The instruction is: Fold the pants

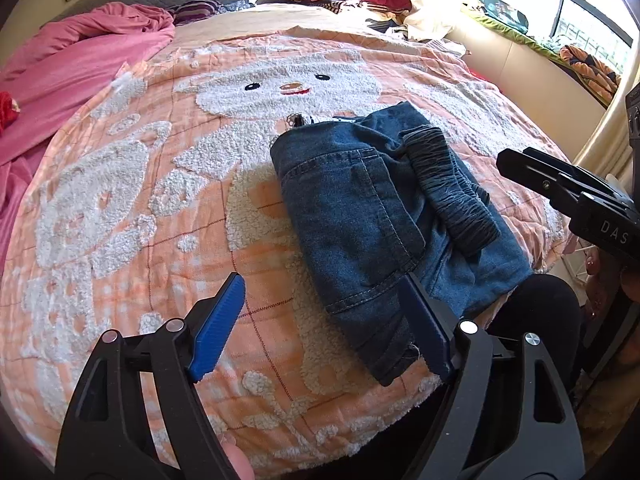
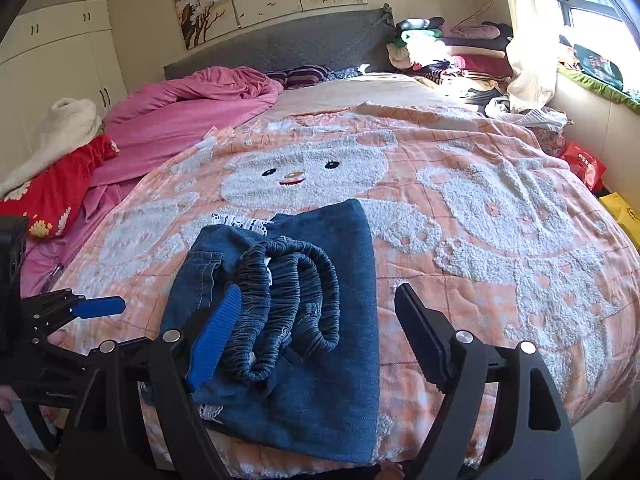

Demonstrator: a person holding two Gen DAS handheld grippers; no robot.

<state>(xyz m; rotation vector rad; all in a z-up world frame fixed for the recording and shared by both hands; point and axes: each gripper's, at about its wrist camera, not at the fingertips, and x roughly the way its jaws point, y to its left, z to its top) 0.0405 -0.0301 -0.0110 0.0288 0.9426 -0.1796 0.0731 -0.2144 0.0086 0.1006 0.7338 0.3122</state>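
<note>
The blue denim pants (image 1: 372,216) lie folded into a compact bundle on the orange bear blanket (image 1: 140,200), with the gathered elastic waistband (image 1: 452,188) on top. In the right wrist view the pants (image 2: 312,360) lie near the bed's front edge, the waistband (image 2: 288,300) uppermost. My left gripper (image 1: 324,320) is open and empty, hovering over the pants' near left edge. My right gripper (image 2: 316,336) is open and empty just above the pants; it also shows at the right of the left wrist view (image 1: 568,192). The left gripper shows at the left of the right wrist view (image 2: 96,308).
A pink duvet (image 2: 180,120) and a red flowered cloth (image 2: 52,196) lie on the bed's left side. Piles of clothes (image 2: 448,52) sit at the headboard. A window ledge (image 2: 592,76) with items runs along the right. A red bag (image 2: 582,166) lies beside the bed.
</note>
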